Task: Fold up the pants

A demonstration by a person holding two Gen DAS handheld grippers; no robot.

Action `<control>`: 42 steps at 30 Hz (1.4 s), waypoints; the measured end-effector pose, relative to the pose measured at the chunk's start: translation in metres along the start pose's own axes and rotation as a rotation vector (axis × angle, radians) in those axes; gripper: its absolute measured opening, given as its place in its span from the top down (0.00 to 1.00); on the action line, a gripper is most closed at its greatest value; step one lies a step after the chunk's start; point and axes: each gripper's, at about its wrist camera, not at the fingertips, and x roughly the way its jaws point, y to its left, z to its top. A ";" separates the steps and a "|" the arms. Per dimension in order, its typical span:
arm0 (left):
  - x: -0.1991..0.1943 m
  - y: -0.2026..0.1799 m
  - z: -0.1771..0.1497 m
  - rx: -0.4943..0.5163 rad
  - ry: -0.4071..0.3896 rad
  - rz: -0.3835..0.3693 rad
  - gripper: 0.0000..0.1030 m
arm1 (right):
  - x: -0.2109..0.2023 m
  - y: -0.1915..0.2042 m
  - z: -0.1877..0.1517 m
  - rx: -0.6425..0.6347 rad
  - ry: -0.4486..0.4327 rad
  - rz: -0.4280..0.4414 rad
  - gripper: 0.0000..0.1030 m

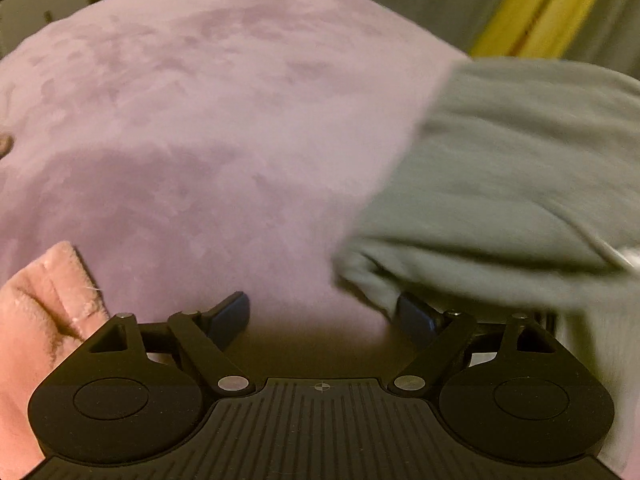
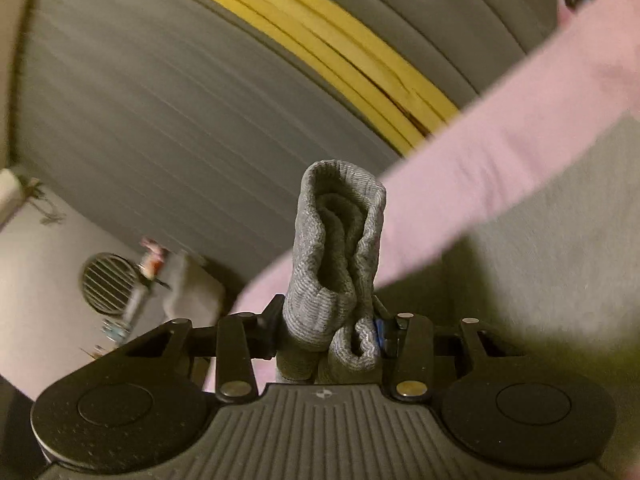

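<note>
A: Pants (image 1: 500,184), grey knit, lie over the right half of the left wrist view, on a mauve plush cover (image 1: 208,128) that fills the rest. Cover is the biggest thing there; it runs from near to far and curves away at the top.

B: And behind it?

A: Grey ribbed wall (image 2: 168,92) with a yellow band (image 2: 320,40) running diagonally. Both show in the right wrist view; a slice of the band also shows at far right from the left wrist. Everything blurred.

B: Pink sleeve?

A: One pink sleeve (image 2: 500,152) crosses the right wrist view from upper right down toward the middle. A second patch of pink fabric (image 1: 44,312) sits at near left in the left wrist view.

B: Left gripper (image 1: 324,316)?

A: Fingers spread wide, nothing between them. A bunched edge of the pants hangs just over the right finger (image 1: 416,316); whether it touches, cannot tell.

B: Right gripper (image 2: 324,332)?

A: Fingers pinching a thick folded bundle of the pants' ribbed fabric, which stands up out of the grip, lifted off the cover.

B: Smaller items?

A: Round slatted vent (image 2: 106,284) on a pale wall at left, with small blurred objects beside it, not identifiable.
</note>
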 end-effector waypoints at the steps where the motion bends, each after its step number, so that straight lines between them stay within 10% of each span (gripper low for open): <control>1: -0.001 0.001 0.001 -0.014 -0.012 -0.007 0.20 | -0.013 0.001 0.002 -0.008 -0.026 0.008 0.60; 7: -0.008 -0.021 -0.005 0.075 -0.036 -0.060 0.23 | -0.072 -0.050 0.005 0.004 -0.115 -0.139 0.58; 12: 0.002 -0.032 -0.014 0.058 -0.008 -0.075 0.20 | -0.067 -0.135 -0.014 0.188 0.021 -0.411 0.45; 19: 0.009 -0.037 -0.016 0.067 -0.005 -0.048 0.16 | -0.069 -0.164 -0.013 0.350 -0.009 -0.221 0.12; 23: 0.009 -0.035 -0.017 0.061 -0.012 -0.054 0.17 | -0.051 -0.143 -0.009 0.228 0.057 -0.326 0.60; 31: 0.001 -0.036 -0.019 0.066 -0.053 -0.103 0.17 | -0.080 -0.088 0.027 0.043 -0.084 -0.197 0.62; 39: 0.006 -0.044 -0.018 0.108 -0.020 -0.083 0.16 | -0.068 -0.131 0.014 -0.046 0.010 -0.487 0.58; 42: 0.006 -0.042 -0.018 0.106 -0.020 -0.081 0.16 | -0.073 -0.148 0.001 0.025 -0.022 -0.436 0.47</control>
